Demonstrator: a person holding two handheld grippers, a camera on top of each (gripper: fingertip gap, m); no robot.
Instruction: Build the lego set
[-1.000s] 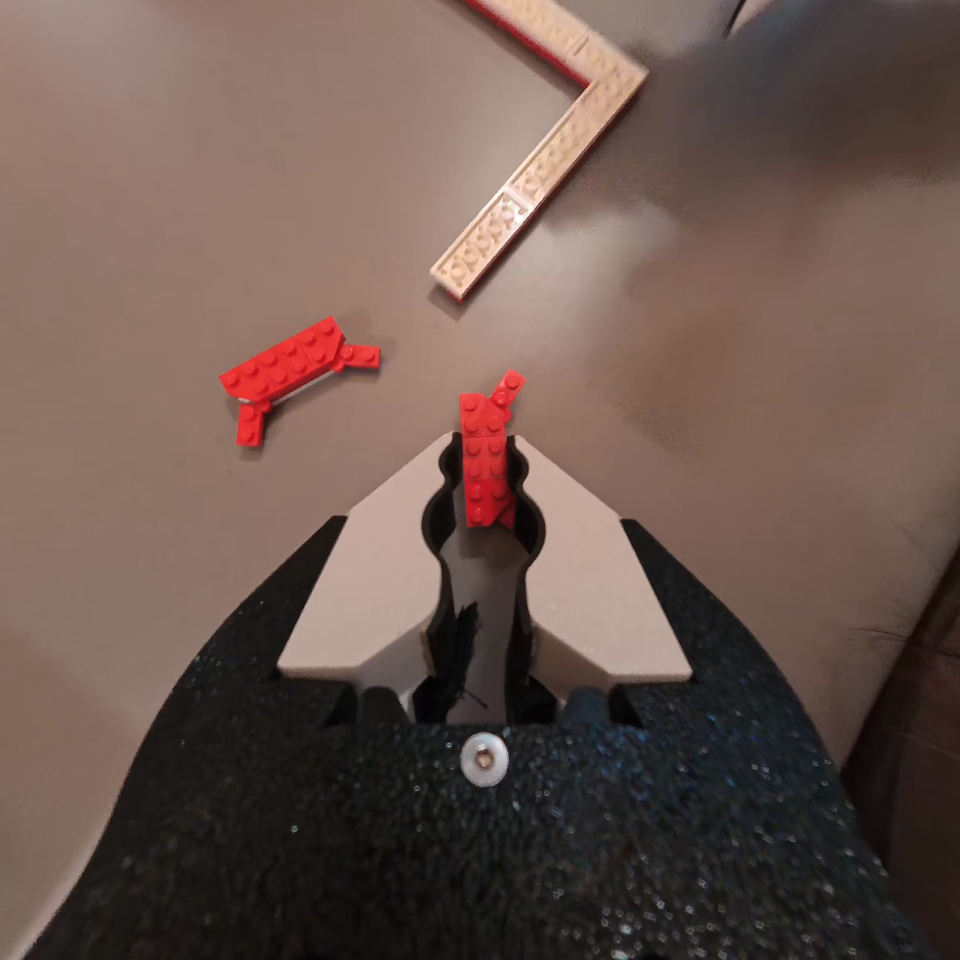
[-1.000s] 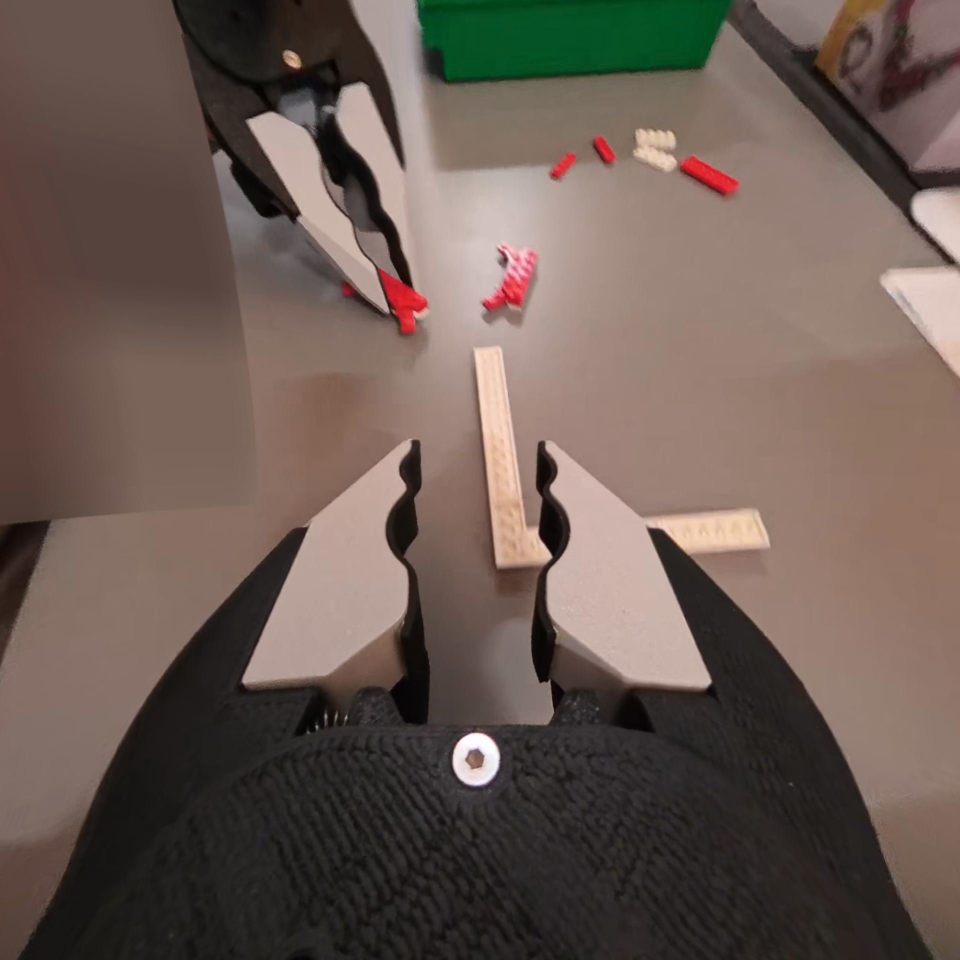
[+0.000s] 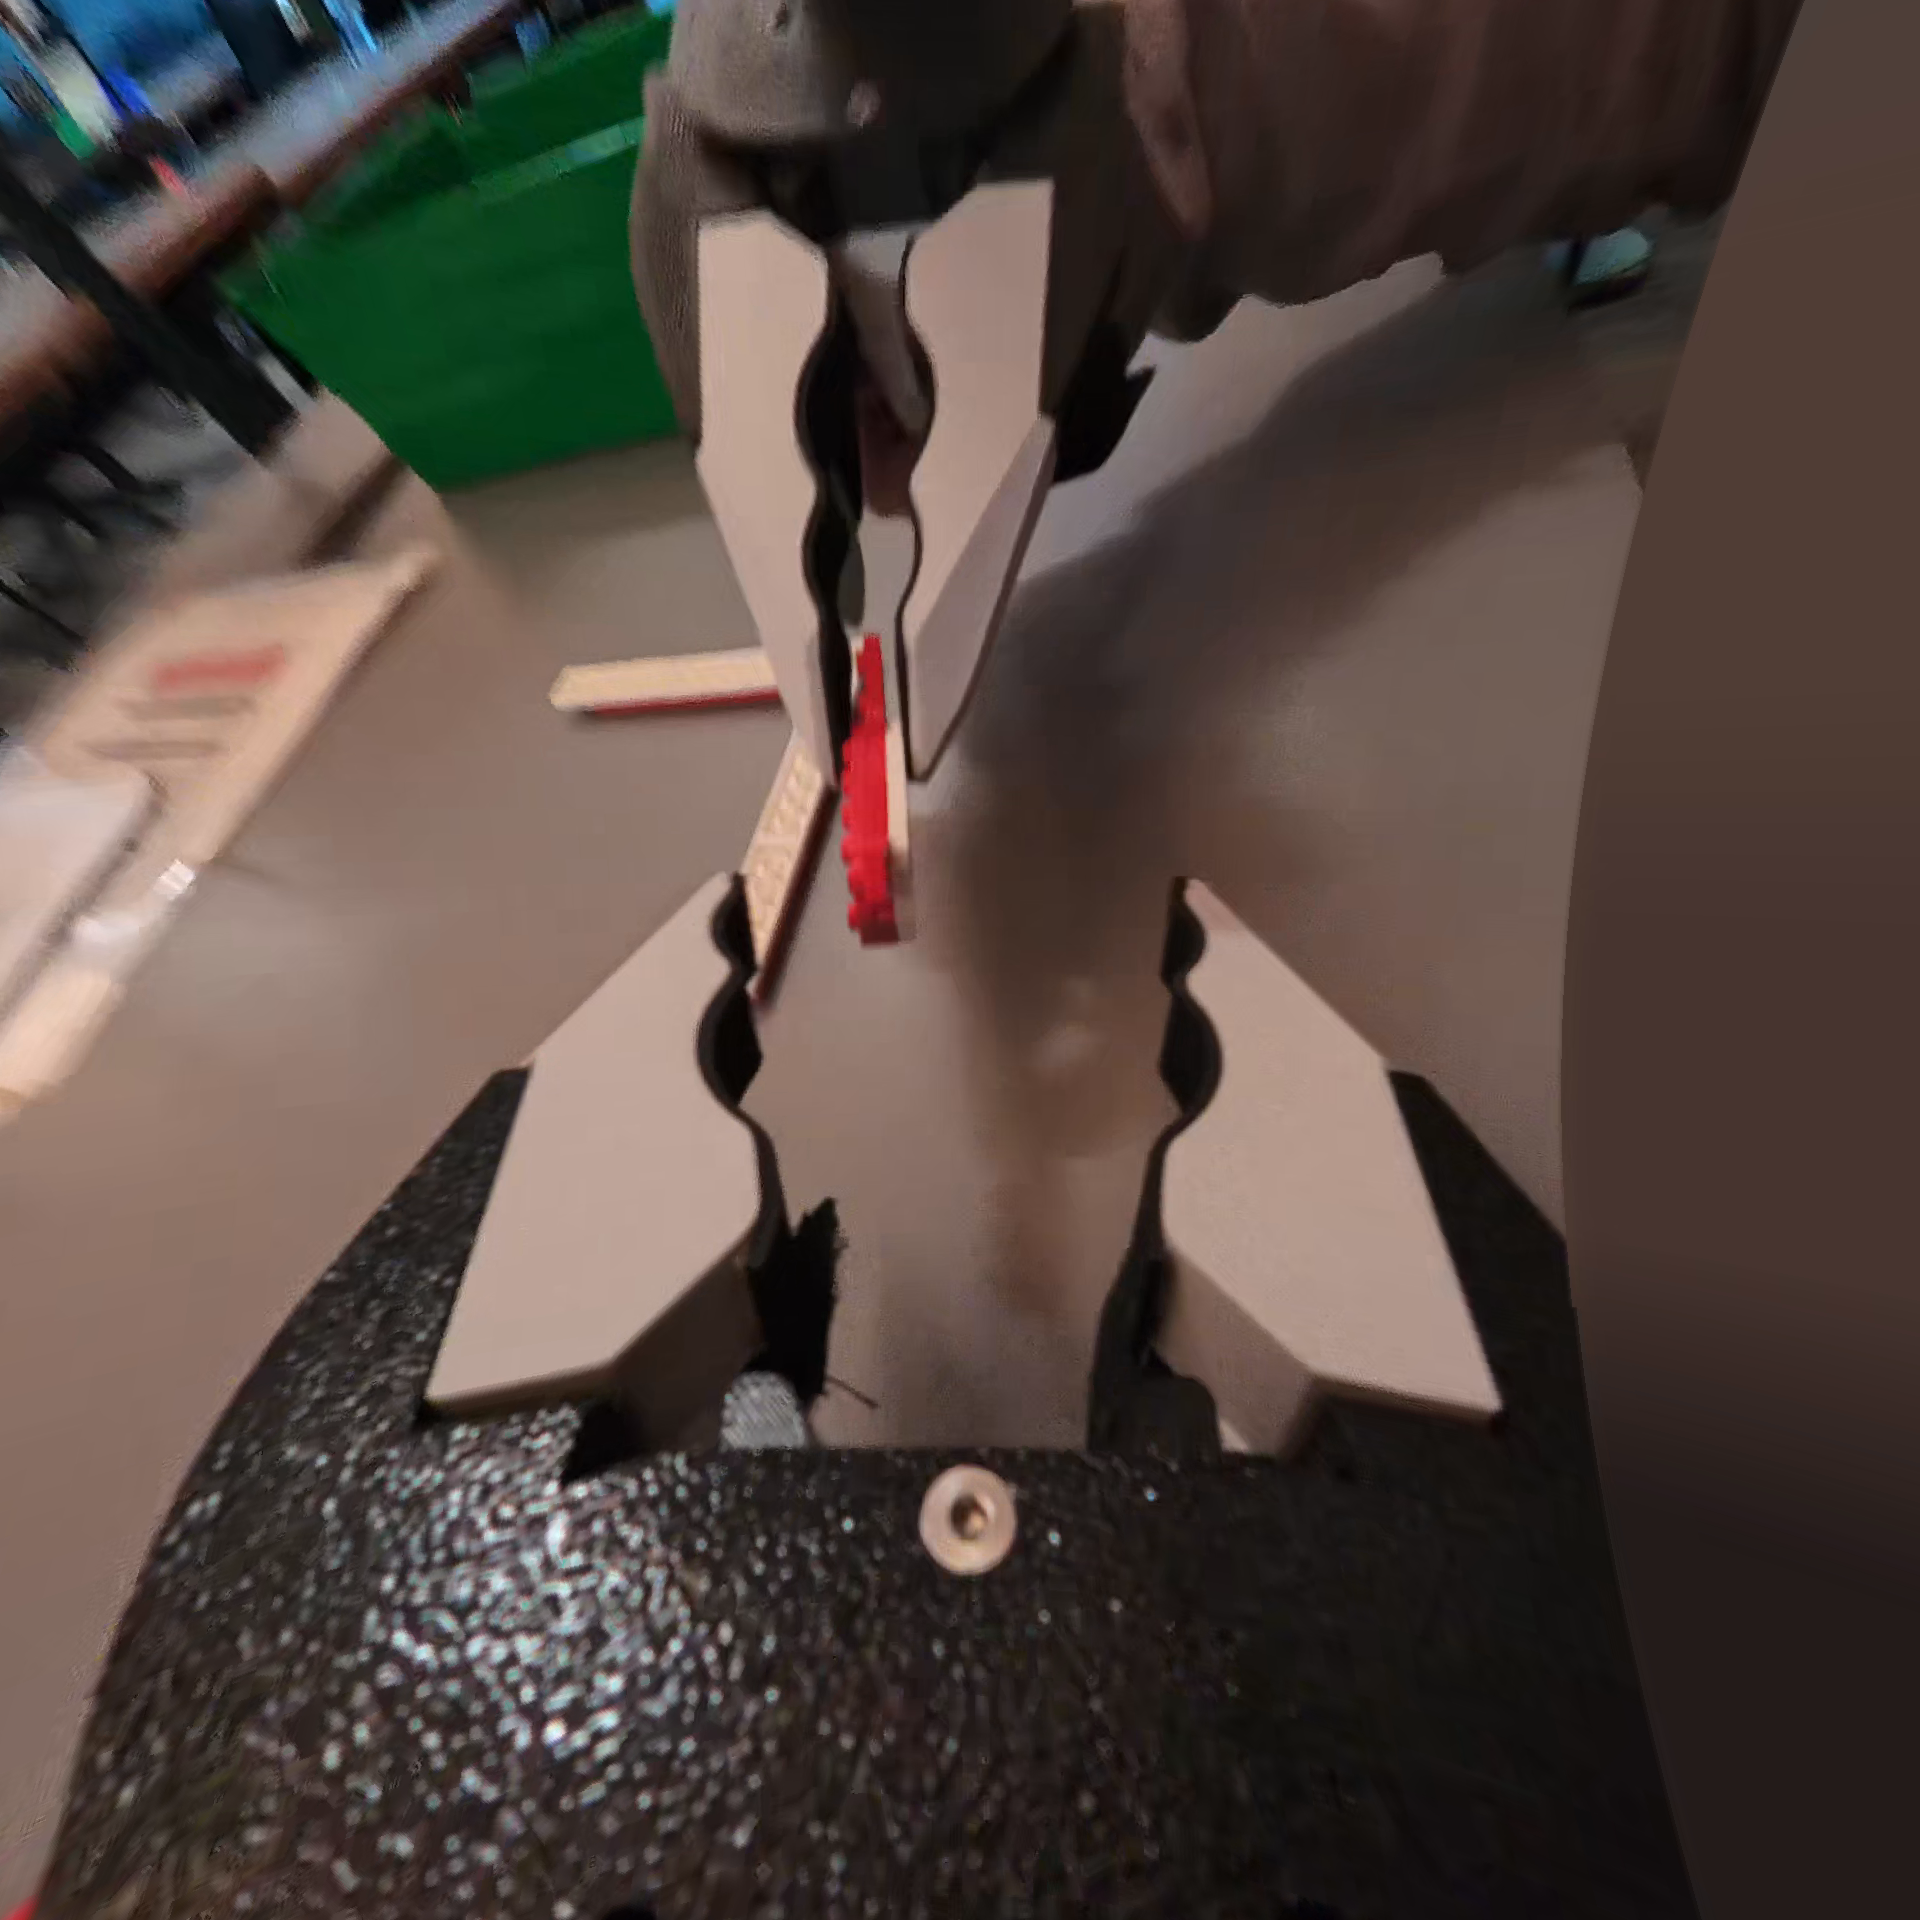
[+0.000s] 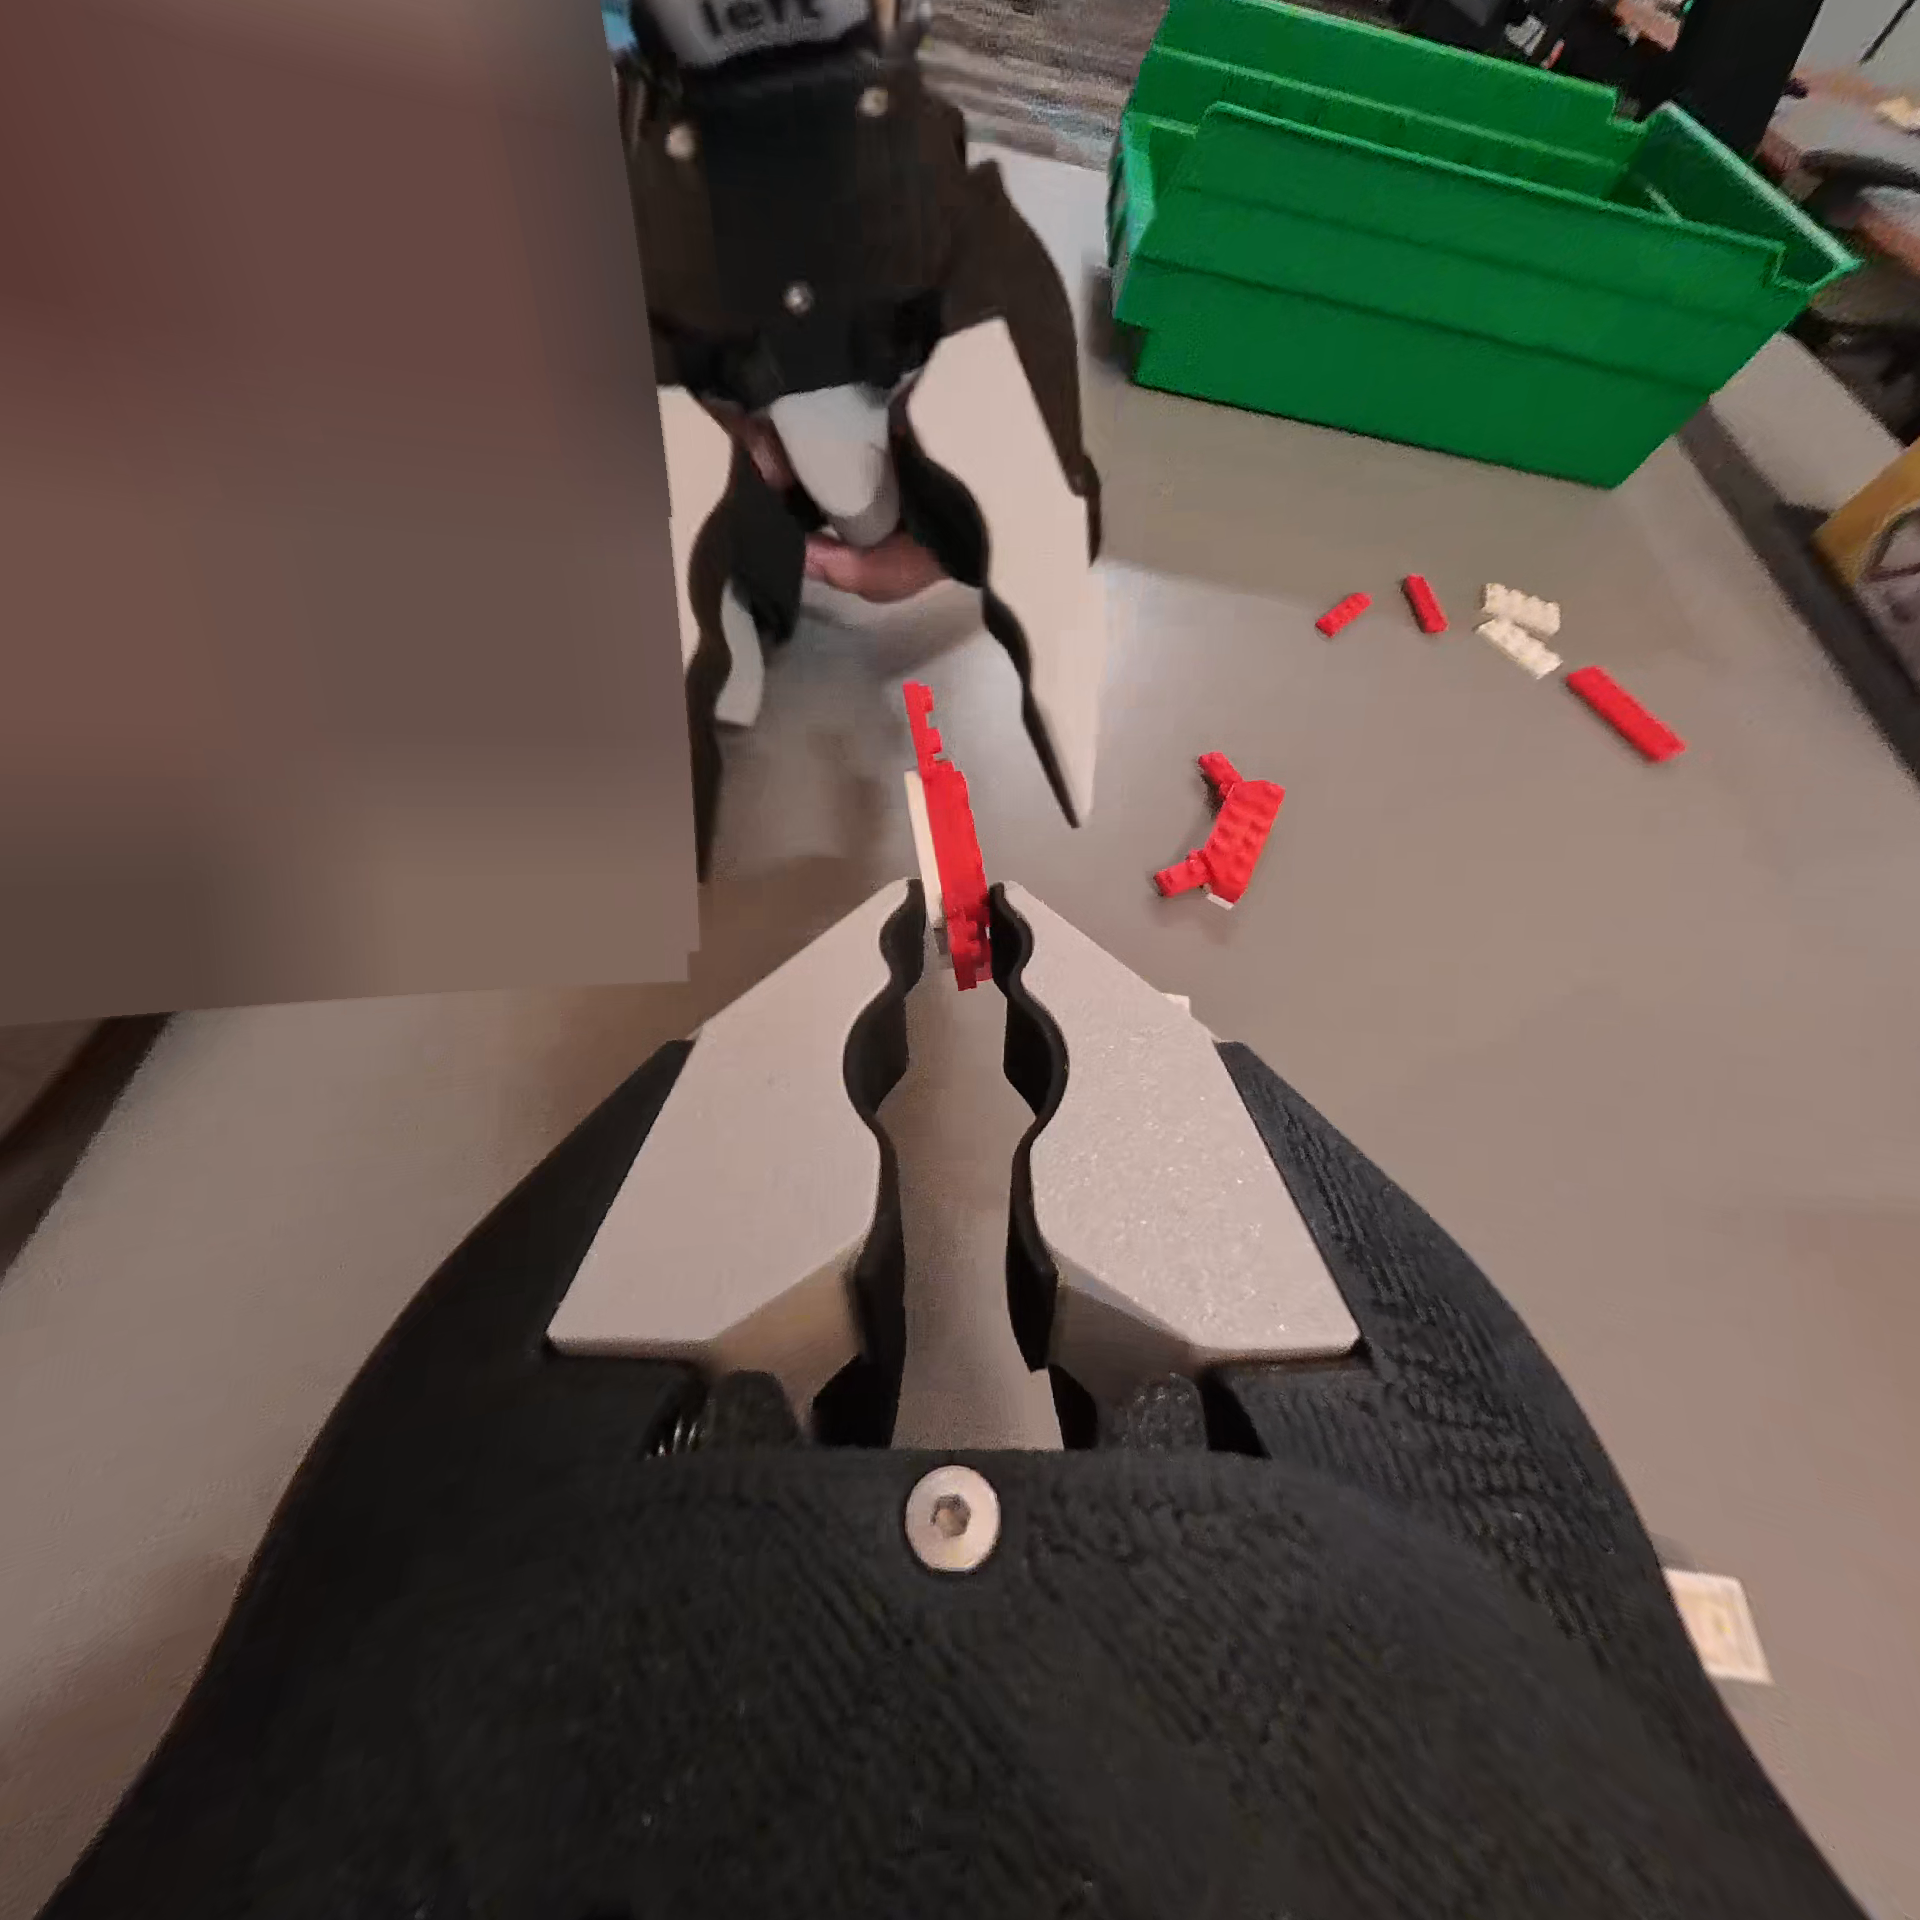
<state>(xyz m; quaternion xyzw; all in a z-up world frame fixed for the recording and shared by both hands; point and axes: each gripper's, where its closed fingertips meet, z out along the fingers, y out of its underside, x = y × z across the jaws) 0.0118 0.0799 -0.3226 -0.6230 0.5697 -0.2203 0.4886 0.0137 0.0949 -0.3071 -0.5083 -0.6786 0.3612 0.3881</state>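
Right claw [image 4: 951, 914]: pinched the red wing [image 4: 951, 831], held above the tabletop [image 4: 1455, 1039].
Left claw [image 3: 951, 935]: spread, empty.
Done: two wings.
Left: tan frame [image 3: 779, 862], loose bricks [image 4: 1522, 629] far right.

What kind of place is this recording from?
Probably a shared workshop or lab room, not a home. Stacked green plastic bins sit on the grey table, loose red and white LEGO pieces are laid out beside them, and more tables show blurred behind.
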